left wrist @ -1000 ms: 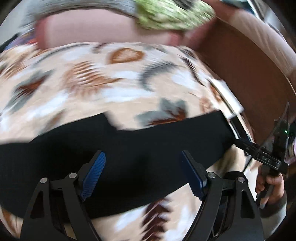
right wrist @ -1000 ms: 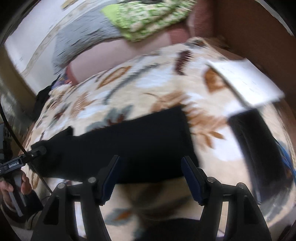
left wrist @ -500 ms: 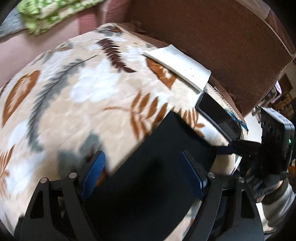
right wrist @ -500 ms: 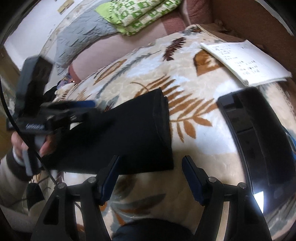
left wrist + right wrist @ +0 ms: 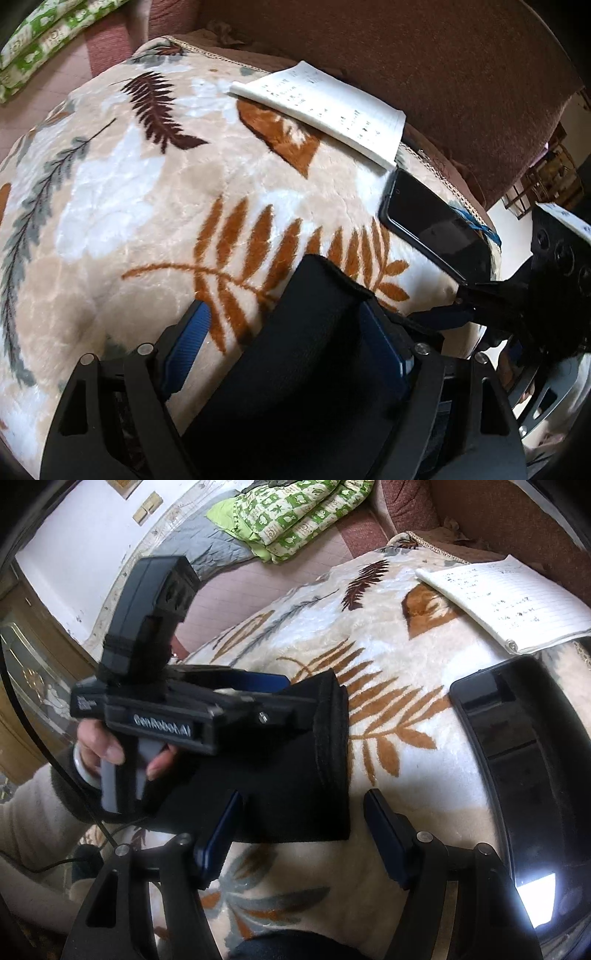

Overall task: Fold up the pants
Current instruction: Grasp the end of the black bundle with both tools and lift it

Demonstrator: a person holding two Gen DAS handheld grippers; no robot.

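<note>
The black pants lie folded into a short stack on a cream blanket with leaf prints. In the left wrist view the pants run up between my left gripper's blue fingers, which stand open around the fold. The left gripper also shows in the right wrist view, resting over the pants' far edge. My right gripper is open and empty at the stack's near right corner. It shows at the right in the left wrist view.
An open notebook lies at the blanket's far right. A black phone lies right of the pants. A brown sofa back stands behind. Green folded bedding lies far left.
The pants went from a long strip to a short folded stack. My left gripper swung across to the right end, over the stack. My right gripper drew back to the near corner.
</note>
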